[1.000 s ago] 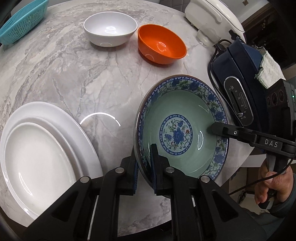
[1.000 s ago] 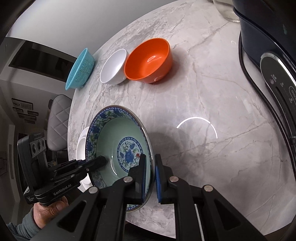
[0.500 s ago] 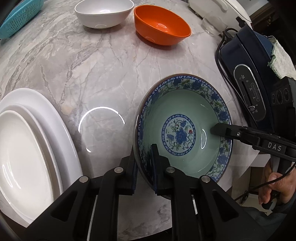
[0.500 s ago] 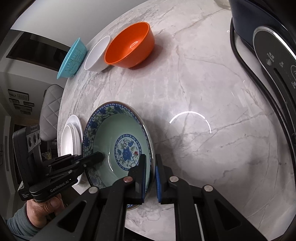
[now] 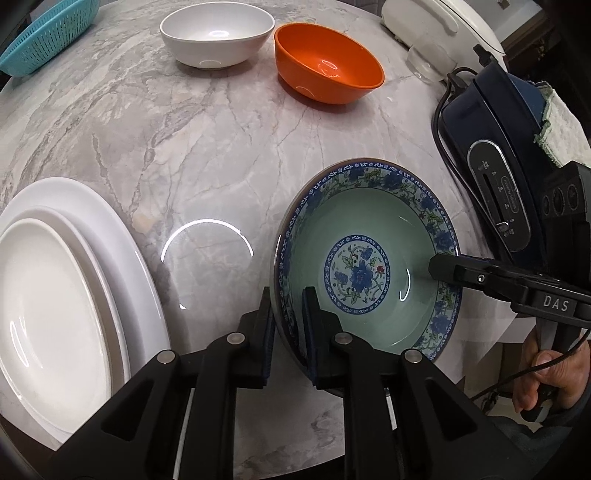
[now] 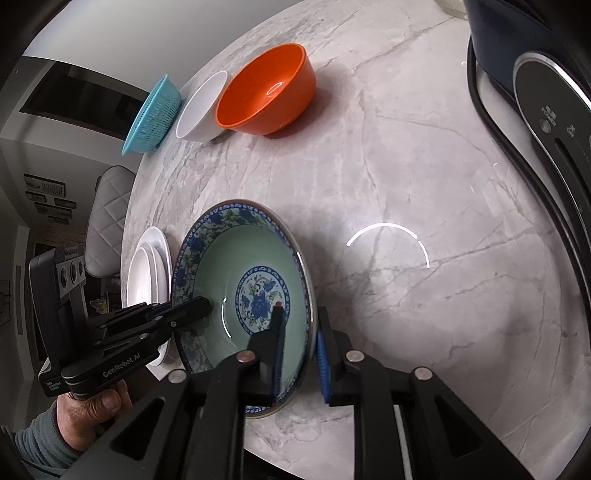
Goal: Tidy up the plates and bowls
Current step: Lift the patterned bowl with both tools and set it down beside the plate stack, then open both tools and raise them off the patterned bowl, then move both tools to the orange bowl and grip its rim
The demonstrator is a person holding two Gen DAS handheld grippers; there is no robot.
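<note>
Basket (image 5: 44, 35): a teal basket at the far left edge of the marble table (image 5: 207, 147), well apart from everything else.
White plates (image 5: 62, 295): two stacked, the smaller on the larger, at the table's near left edge. They lie near the patterned bowl but do not touch it.
White bowl (image 5: 218, 35): upright at the far side, just beside the orange bowl (image 5: 328, 68), a narrow gap between them.
Patterned bowl (image 5: 369, 258): the blue-and-green bowl sits on the table near the front edge, between the plates and the dark appliance (image 5: 498, 166). It looks set down rather than carried.
Left gripper (image 5: 290, 306): its fingers straddle the bowl's near-left rim. They have just been opening slightly; a sliver of gap shows at the rim, so the pinch looks loosened, though I cannot rule out a light touch.
Right gripper (image 6: 299, 332): its fingers straddle the opposite rim and have just been opening. The blue pad outside stands clearly off the bowl's wall, so the bowl is released on this side.
Risk, pulling away: a finger inside the bowl could hook the rim as it lifts, tipping or dragging the bowl toward the near edge.
Risk, uneven release: if the left side still pinches while the right is free, lifting it would tilt the bowl.
Risk, cord: the black cord (image 5: 441, 122) lies close to the bowl's right and could snag.
</note>
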